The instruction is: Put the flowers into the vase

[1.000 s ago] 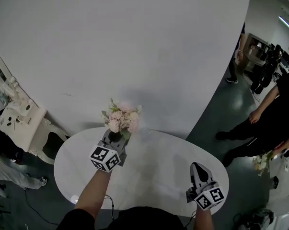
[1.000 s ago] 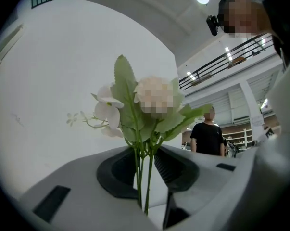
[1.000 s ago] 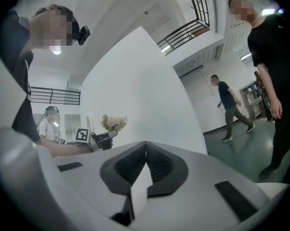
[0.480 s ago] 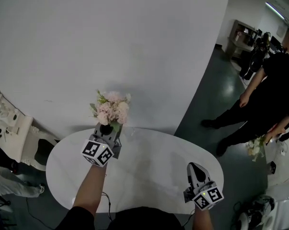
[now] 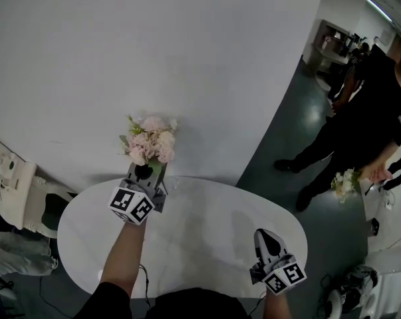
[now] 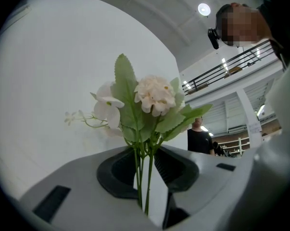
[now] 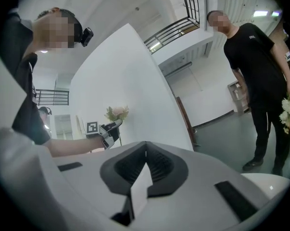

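L claw (image 5: 144, 173) clamped on flowers (image 5: 149, 142), over table's (image 5: 200, 221) far-left edge. R claw (image 5: 265, 235) closed, empty, over table's near-right edge.

The table (image 5: 200, 234) stands before a curved wall panel (image 5: 153, 58). Over its far left edge the left gripper (image 5: 142, 172) holds the flowers (image 5: 149, 141), stems between its jaws, heads towards the panel. The right gripper (image 5: 265, 235) hangs over the near right part. A bystander (image 5: 366, 118) with another bunch (image 5: 344, 181) stands to the right. On the left is what looks like a chair (image 5: 14, 191).
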A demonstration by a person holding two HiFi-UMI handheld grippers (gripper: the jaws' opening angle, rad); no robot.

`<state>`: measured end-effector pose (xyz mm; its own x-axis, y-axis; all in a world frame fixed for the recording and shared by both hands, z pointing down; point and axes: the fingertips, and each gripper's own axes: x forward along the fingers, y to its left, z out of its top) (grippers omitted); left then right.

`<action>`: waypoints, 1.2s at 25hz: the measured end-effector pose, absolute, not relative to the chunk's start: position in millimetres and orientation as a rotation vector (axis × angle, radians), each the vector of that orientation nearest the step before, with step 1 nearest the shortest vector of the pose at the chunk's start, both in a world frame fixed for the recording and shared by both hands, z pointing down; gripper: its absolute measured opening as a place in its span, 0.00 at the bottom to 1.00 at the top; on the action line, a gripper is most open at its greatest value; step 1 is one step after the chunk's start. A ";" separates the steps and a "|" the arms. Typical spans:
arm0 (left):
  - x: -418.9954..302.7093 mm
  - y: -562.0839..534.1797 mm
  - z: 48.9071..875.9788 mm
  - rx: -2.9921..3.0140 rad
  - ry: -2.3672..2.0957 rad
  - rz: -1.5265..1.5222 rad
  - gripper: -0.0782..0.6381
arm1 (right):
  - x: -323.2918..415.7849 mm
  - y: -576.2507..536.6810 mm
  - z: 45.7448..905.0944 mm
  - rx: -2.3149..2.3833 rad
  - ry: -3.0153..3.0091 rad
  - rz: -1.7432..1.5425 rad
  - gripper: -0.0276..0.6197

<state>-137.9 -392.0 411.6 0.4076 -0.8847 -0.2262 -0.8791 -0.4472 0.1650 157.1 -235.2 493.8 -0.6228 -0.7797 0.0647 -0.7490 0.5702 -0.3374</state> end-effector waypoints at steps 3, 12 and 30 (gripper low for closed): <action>-138.5 -395.7 410.0 2.603 -1.654 -0.468 0.25 | 161.4 -236.2 500.9 -1.339 2.692 -0.535 0.08; -135.0 -403.1 402.0 2.622 -1.750 -0.476 0.25 | 168.4 -241.2 517.0 -1.381 2.675 -0.590 0.08; -139.3 -399.9 484.8 2.477 -1.857 -0.407 0.25 | 173.1 -255.7 529.3 -1.389 2.682 -0.638 0.08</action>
<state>-139.3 -399.9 484.8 0.2589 -0.9460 -0.1953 -0.9409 -0.2927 0.1706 173.1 -255.7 529.3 -0.5938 -0.7926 0.1381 -0.7699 0.5100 -0.3836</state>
